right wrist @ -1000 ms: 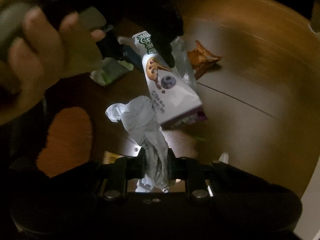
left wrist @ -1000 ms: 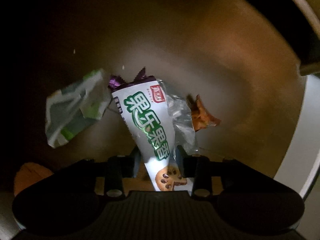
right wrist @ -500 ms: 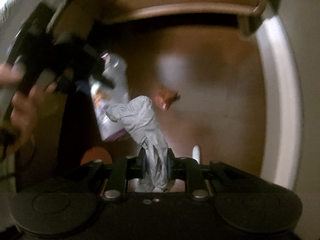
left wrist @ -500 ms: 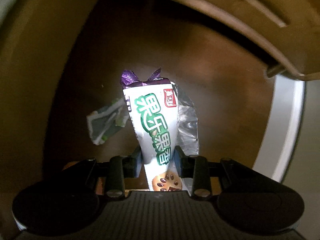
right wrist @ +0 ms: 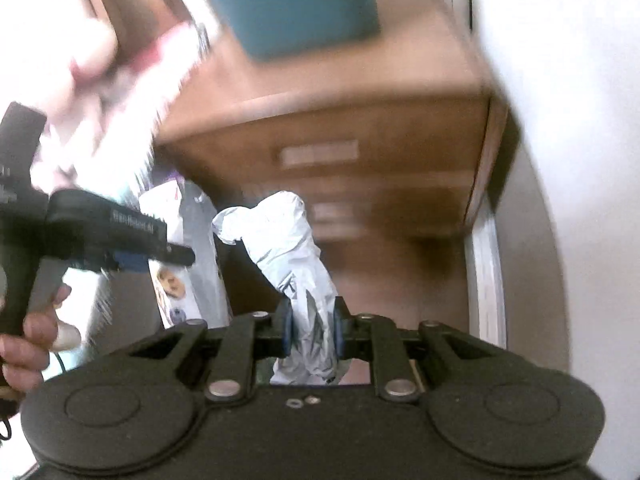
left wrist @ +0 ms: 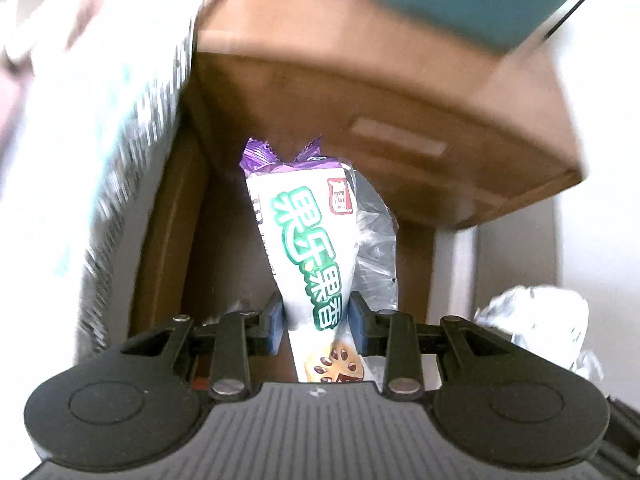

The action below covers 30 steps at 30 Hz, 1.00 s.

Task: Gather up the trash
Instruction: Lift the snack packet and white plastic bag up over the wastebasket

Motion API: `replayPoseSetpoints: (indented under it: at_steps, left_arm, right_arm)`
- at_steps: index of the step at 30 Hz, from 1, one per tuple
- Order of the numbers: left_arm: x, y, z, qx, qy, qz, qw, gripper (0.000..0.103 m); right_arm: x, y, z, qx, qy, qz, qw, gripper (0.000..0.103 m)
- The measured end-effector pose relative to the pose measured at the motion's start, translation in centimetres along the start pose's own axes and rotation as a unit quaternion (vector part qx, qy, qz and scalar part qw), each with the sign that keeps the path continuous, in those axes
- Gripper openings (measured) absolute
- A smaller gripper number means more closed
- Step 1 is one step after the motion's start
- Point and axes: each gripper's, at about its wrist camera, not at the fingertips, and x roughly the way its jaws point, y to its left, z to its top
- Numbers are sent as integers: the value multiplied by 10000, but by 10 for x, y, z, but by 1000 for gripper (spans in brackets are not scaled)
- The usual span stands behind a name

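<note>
My left gripper [left wrist: 316, 324] is shut on a white snack wrapper [left wrist: 308, 248] with green lettering and a purple crimped end, with a clear plastic piece [left wrist: 374, 248] pinched beside it. My right gripper [right wrist: 311, 332] is shut on a crumpled white tissue [right wrist: 288, 248] that sticks up between the jaws. In the right wrist view the left gripper [right wrist: 120, 240] shows at the left, hand-held, with the snack wrapper [right wrist: 176, 264] hanging from it. The tissue also shows at the lower right of the left wrist view [left wrist: 536, 324]. Both grippers are lifted, in front of a wooden cabinet.
A brown wooden nightstand [left wrist: 400, 120] with drawer handles [right wrist: 320, 154] fills the middle of both views. A teal object [right wrist: 288, 4] stands on top of it. A white patterned bedcover [left wrist: 100, 160] lies at the left. A white wall and white trim [right wrist: 486, 264] run at the right.
Both grippers have risen from the dark floor under the furniture into the light, still holding the wrapper and the tissue. The green wrapper and orange scrap on the floor have gone out of view.
</note>
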Motion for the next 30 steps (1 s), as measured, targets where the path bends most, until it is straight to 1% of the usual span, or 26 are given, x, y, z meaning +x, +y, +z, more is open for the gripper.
replayPoseSetpoints:
  at_steps: [2,3,6,11,15,18,20,23,24,26,28,30]
  left_arm:
    - [-36,-8,17,80,-175,-116,9997,32]
    - [-56,-12,26,128,-289,-189,9993,32]
    - [-99,-22,49,286,-576,-317,9974,32]
    - [-161,-40,86,525,-1102,-452,9915,32]
    - [-200,-54,114,685,-1390,-541,9864,32]
    - [-227,-67,140,816,-1457,-474,9848,32]
    - [-240,-72,158,946,-1598,-497,9813,32]
    - [-260,-84,187,1071,-1863,-472,9755,33]
    - [-266,-85,194,1064,-1951,-514,9736,33]
    - [-274,-88,215,1008,-2077,-717,9703,33]
    - [-281,-96,233,978,-2151,-727,9689,33]
    - [-280,-102,253,948,-2224,-702,9678,33]
  right_arm:
    - [-31,8,28,23,-269,34,9996,18]
    - [-39,11,39,13,-380,48,9993,18]
    - [-71,26,79,-28,-662,150,9977,18]
    - [-115,34,141,62,-1127,142,9935,18]
    - [-142,41,184,129,-1374,34,9904,18]
    - [-155,49,219,146,-1522,-111,9882,18]
    - [-158,53,237,167,-1595,-190,9869,18]
    - [-160,60,262,210,-1735,-150,9845,18]
    - [-162,60,267,221,-1767,-133,9839,18]
    - [-160,62,283,284,-1812,-114,9830,18]
    - [-156,62,299,285,-1829,-19,9827,18]
    - [-148,65,313,284,-1792,-173,9833,18]
